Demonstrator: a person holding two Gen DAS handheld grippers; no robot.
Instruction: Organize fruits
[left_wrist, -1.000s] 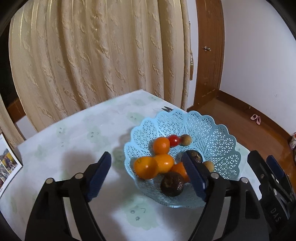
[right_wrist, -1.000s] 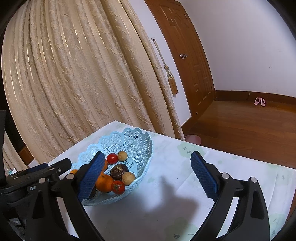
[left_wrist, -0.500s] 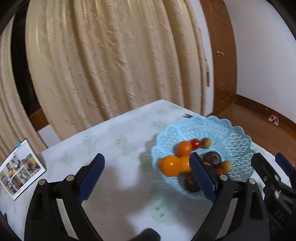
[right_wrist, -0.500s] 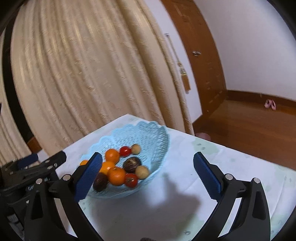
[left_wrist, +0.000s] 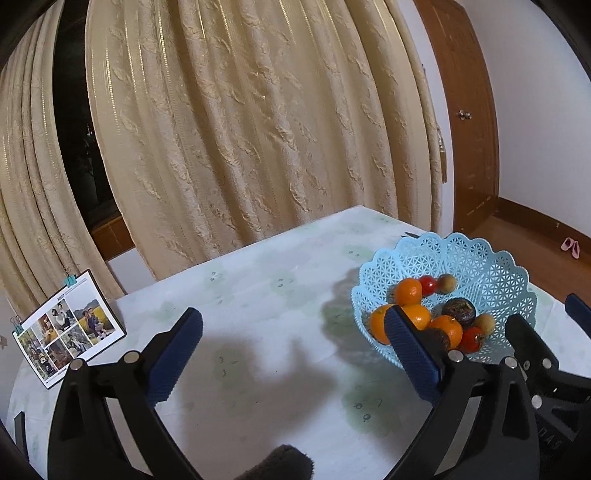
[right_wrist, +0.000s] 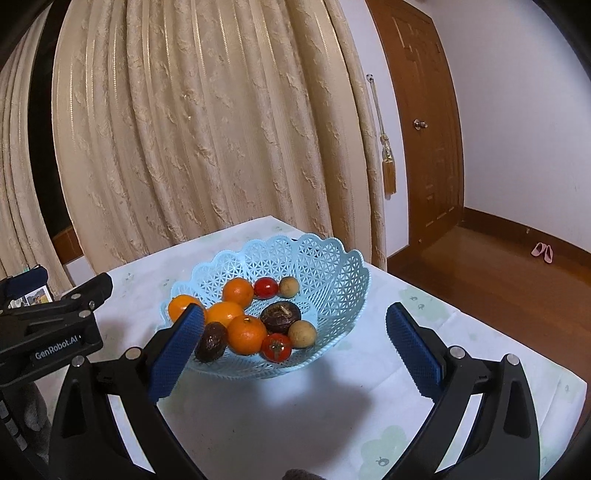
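A light blue lattice basket (right_wrist: 332, 273) stands on the table and shows in the left wrist view (left_wrist: 491, 266) at the right. It holds several oranges (right_wrist: 245, 334), two red tomatoes (right_wrist: 276, 347), two dark brown fruits (right_wrist: 280, 316) and two small tan fruits (right_wrist: 302, 333). My right gripper (right_wrist: 293, 350) is open and empty, just in front of the basket. My left gripper (left_wrist: 293, 350) is open and empty above bare tablecloth, left of the basket; its right finger (left_wrist: 410, 354) overlaps the basket's near rim in view.
The table has a pale cloth with green prints (left_wrist: 258, 295). A photo calendar (left_wrist: 68, 328) stands at its left edge. Beige curtains (right_wrist: 203, 129) hang behind. A wooden door (right_wrist: 424, 122) and wood floor lie to the right. The left gripper's body (right_wrist: 51, 325) is at the right view's left.
Both grippers have pulled back and swung left. The basket has shifted right in the left wrist view and toward the centre in the right wrist view. Both stay open.
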